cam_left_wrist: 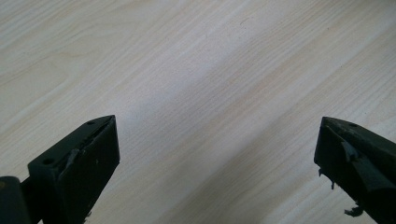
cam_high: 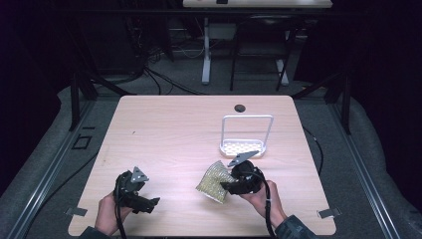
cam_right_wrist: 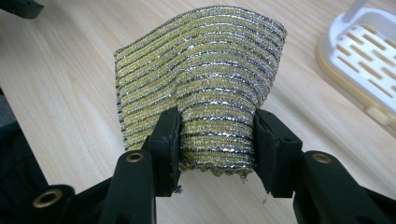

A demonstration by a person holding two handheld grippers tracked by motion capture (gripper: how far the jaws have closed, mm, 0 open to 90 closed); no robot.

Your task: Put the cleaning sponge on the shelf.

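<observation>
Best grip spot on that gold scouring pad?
Its near short edge, approached level from the person's side. The scouring pad is soft and flat, so it bunches between the pads; the right claw already pinches that edge there, the rest standing free above the table.

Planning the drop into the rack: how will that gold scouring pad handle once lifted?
Probably soft: the scouring pad bulges where the right claw squeezes it. Likely floppy, since its free end curls. Its ribbed weave should resist slipping.
</observation>
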